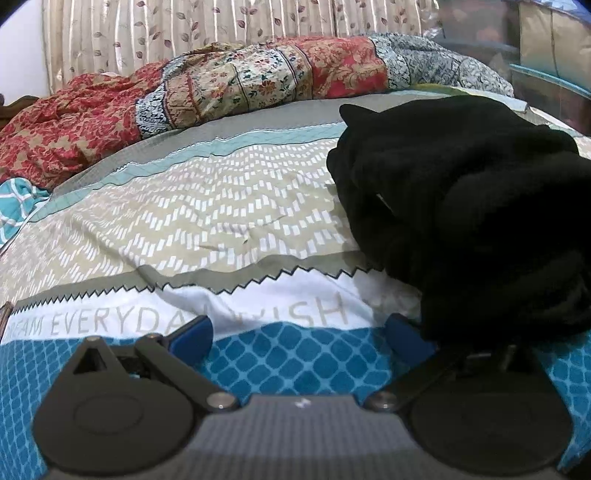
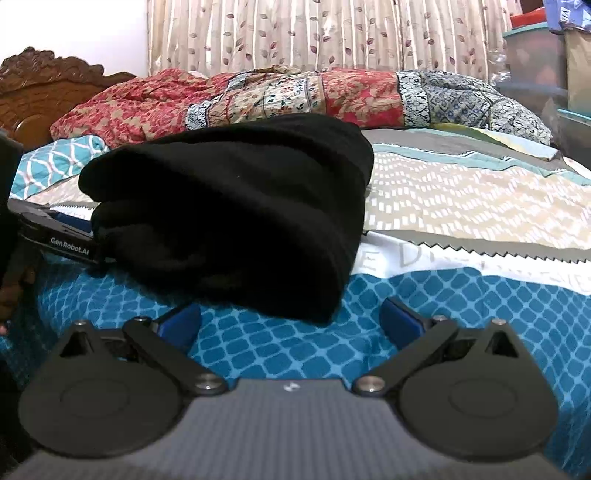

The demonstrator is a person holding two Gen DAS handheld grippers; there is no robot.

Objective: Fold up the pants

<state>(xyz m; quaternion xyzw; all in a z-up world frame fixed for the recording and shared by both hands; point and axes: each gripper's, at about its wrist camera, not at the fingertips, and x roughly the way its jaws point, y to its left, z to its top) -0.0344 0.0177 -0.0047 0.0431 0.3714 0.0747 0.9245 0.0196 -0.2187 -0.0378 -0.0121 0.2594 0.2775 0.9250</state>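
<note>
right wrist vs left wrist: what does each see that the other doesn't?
Right wrist only: the carved wooden headboard, the left tool's body beside the pants, and the whole folded bundle.

Left wrist only: the "EVERYDAY WISH" lettering on the sheet; the pants here are cut off by the frame edge.

Both: the black pants on the patterned bedsheet, the red floral quilt behind, the leaf-print curtain, and each view's own open tool, holding nothing.

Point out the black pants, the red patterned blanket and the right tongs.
black pants (image 2: 229, 206): right wrist view, middle of the folded bundle.
red patterned blanket (image 1: 74, 122): left wrist view, crumpled red part at the far left.
right tongs (image 2: 291, 321): right wrist view, midway between the blue fingertips.
</note>
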